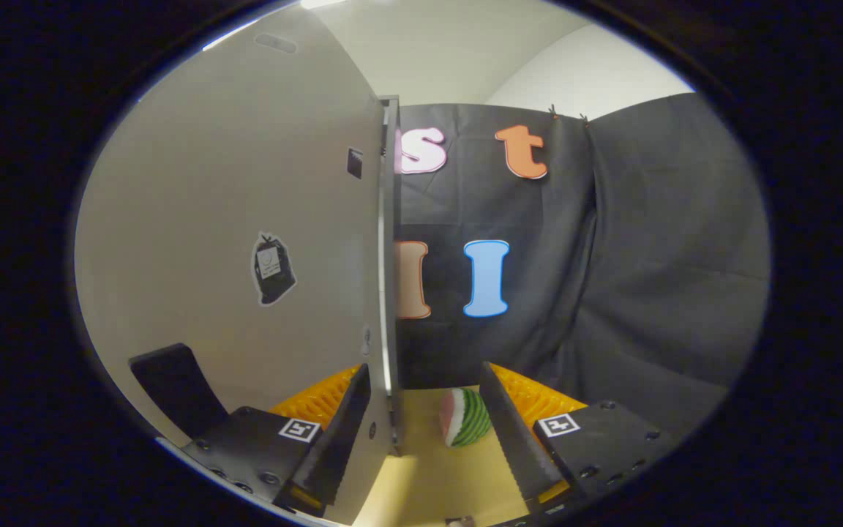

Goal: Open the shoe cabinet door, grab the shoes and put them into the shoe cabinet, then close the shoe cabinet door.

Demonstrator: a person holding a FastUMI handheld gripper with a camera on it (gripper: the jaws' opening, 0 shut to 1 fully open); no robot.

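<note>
The cabinet door [246, 219] stood edge-on, its free edge between the spread fingers [425, 432], near the left one; contact could not be told. Open counter [436, 468] lay ahead, with a watermelon slice [465, 419] beside the right finger. The cabinet's inside was hidden.

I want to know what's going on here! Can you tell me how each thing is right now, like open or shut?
shoe cabinet door: swung open, its edge standing between the fingers.
hand-held gripper: open, fingers spread on either side of the door's edge, not pressing it.
watermelon slice toy: lying on the wooden surface just ahead of the fingers, untouched.
sticker: stuck flat on the door.
</note>
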